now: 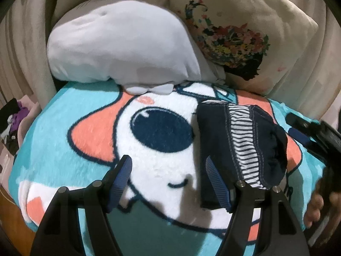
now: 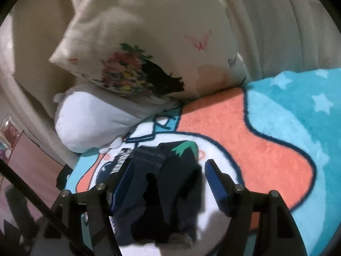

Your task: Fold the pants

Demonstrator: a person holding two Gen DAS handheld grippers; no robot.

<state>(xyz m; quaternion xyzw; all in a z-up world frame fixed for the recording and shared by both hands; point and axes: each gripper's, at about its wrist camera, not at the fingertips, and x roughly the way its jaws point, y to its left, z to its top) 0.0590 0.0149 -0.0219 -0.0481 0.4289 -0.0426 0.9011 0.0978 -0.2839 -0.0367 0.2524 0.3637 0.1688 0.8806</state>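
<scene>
Dark navy pants point(image 1: 221, 136) with a blue-and-white striped panel lie in a folded bundle on a cartoon fleece blanket point(image 1: 89, 111). My left gripper point(image 1: 168, 170) is open and empty, hovering just left of the bundle, its right finger near the bundle's near edge. My right gripper point(image 2: 168, 170) is open, with the pants point(image 2: 166, 187) lying between and below its fingers; whether it touches them I cannot tell. The right gripper also shows at the right edge of the left wrist view point(image 1: 317, 136).
A grey plush pillow point(image 1: 119, 47) and a cream flower-print cushion point(image 1: 240, 34) lean at the head of the bed. The blanket point(image 2: 277, 128) spreads wide to the right. Clutter lies off the bed's left edge point(image 1: 12, 123).
</scene>
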